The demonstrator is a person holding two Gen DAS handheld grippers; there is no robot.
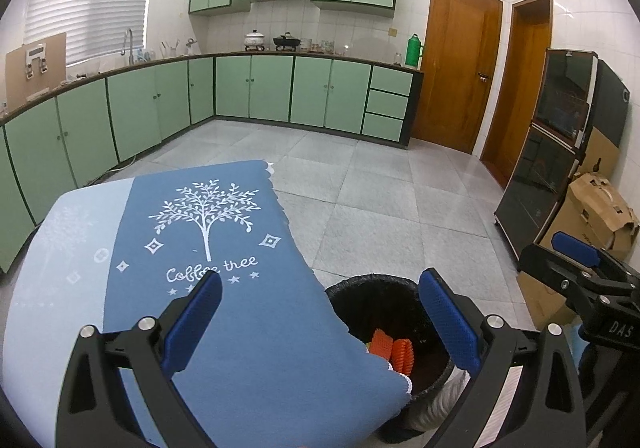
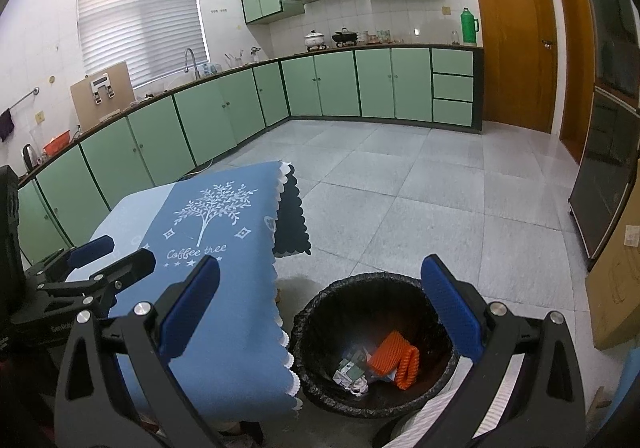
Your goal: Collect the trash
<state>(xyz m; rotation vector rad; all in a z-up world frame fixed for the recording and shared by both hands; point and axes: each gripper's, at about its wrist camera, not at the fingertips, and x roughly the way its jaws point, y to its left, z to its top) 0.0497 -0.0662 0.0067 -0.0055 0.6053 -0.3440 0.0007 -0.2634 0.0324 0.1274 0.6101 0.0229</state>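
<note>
On tablecloth [image 2: 224, 288], "Coffee tree" lettering [image 2: 197, 250]

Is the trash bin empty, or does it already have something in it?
Not empty. The trash bin, lined with a black bag, holds an orange foam net and crumpled wrappers at its bottom.

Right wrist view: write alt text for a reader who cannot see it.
An open, empty right gripper hangs over a black-lined trash bin holding an orange mesh sleeve and crumpled wrappers. A blue-clothed table stands left; green kitchen cabinets behind.
</note>
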